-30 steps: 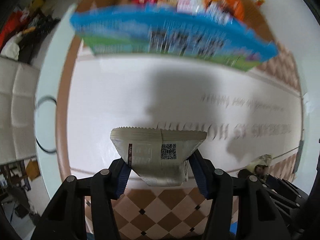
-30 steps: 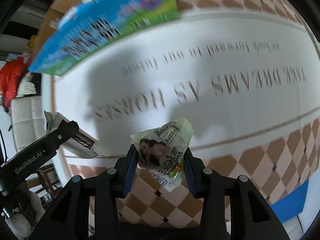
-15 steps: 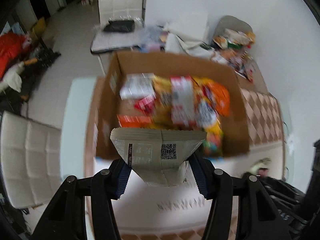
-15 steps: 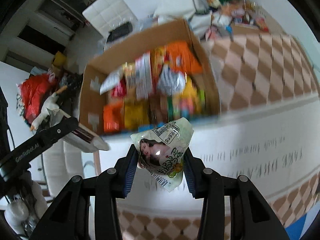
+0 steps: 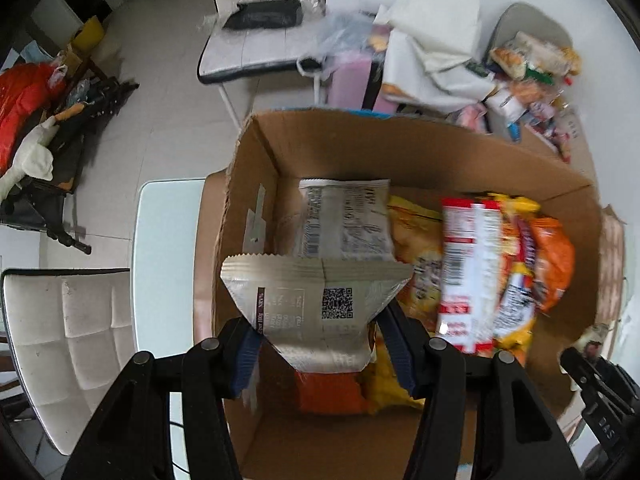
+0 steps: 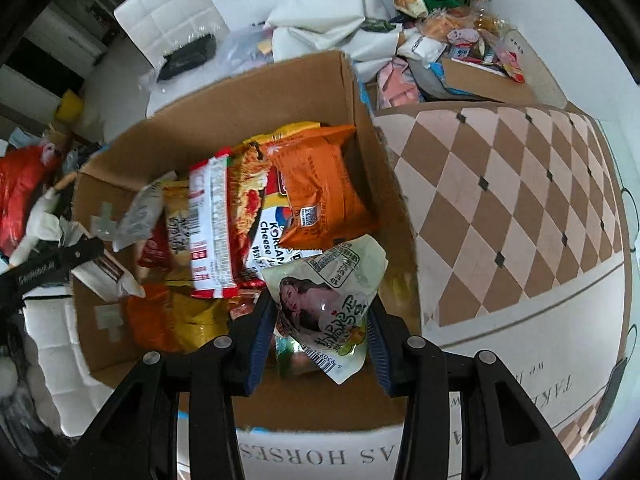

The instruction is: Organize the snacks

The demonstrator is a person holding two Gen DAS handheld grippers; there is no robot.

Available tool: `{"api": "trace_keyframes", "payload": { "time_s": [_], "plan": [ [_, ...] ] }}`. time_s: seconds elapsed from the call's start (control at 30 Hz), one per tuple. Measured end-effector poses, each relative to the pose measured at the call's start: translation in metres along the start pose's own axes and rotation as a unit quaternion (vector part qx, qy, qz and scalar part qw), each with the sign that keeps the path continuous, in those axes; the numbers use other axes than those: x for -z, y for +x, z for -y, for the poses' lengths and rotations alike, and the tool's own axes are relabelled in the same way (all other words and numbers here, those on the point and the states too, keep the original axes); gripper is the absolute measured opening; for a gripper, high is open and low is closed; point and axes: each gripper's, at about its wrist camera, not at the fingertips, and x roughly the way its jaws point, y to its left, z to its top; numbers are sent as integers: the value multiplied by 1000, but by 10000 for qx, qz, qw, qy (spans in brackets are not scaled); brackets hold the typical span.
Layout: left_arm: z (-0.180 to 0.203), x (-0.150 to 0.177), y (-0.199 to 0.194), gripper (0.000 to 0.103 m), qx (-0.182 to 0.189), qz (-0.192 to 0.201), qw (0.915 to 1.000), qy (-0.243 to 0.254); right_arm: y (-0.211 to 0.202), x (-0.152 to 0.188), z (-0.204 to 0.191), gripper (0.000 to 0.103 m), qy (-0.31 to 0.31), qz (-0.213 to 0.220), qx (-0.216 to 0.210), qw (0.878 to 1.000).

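Below you, an open cardboard box (image 6: 362,112) on the table holds piled snack packets. Your left gripper (image 5: 322,344) pinches a grey foil packet (image 5: 316,304) above it. Your right gripper (image 6: 320,328), jaws opening, still grips a pale green pouch (image 6: 328,296) over the box.

Bright, even daylight in both views, soft shadows only. Strong fisheye bend w/ black vignette at corners. Motion blur smears the packets in the cardboard box (image 5: 400,152), esp. the red-white noodle pack (image 5: 472,272). Slight glare on the glossy pouch (image 6: 324,296).
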Motion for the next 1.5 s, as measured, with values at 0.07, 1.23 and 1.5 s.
{"api": "trace_keyframes", "payload": {
  "time_s": [0.07, 1.23, 1.5],
  "plan": [
    [1, -5, 11, 56, -74, -189, 9997, 115, 10, -4, 0, 52, -5, -45, 28, 10000],
    [14, 71, -47, 86, 189, 512, 9985, 38, -31, 28, -17, 92, -488, 189, 302, 9982],
    [21, 95, -65, 89, 297, 605, 9977, 15, -51, 45, -19, 95, -497, 289, 225, 9981]
  ]
}}
